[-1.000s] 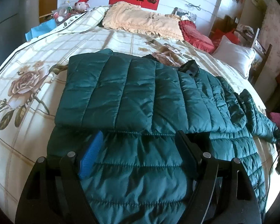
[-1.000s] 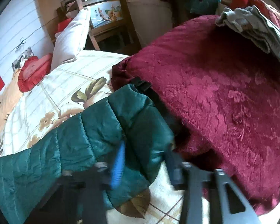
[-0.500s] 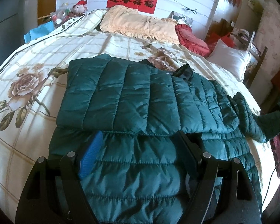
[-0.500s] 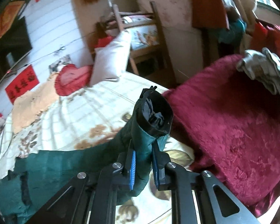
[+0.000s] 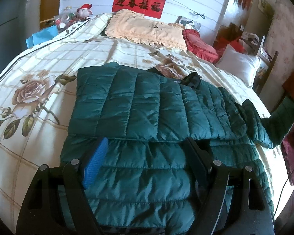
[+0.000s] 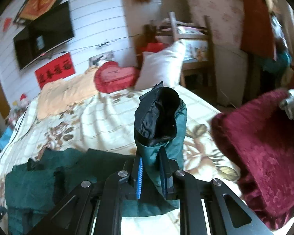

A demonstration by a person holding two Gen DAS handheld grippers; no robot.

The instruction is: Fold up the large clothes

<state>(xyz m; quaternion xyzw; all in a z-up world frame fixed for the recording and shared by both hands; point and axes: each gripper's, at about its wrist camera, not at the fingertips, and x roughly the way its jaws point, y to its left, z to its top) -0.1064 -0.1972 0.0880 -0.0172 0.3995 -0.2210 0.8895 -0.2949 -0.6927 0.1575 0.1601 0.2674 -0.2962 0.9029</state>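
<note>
Centrally, a dark green quilted jacket (image 5: 147, 121) lay spread on the floral bedspread (image 5: 39, 74), one side already folded across its body. The left gripper (image 5: 145, 156) hovered just above the jacket's lower part, its jaws standing wide apart with fabric beneath them but nothing pinched. The right gripper (image 6: 151, 168) was clamped tight on the jacket's sleeve (image 6: 162, 137) just below the cuff (image 6: 158, 115), whose black lining gaped open above the fingers (image 6: 139, 178); the sleeve rose clear of the bed, while the rest of the garment lay at lower left in the right wrist view. A dark red quilt (image 6: 264, 156) lay beside the bed's edge, and pillows (image 5: 147, 29) lined the headboard wall.
</note>
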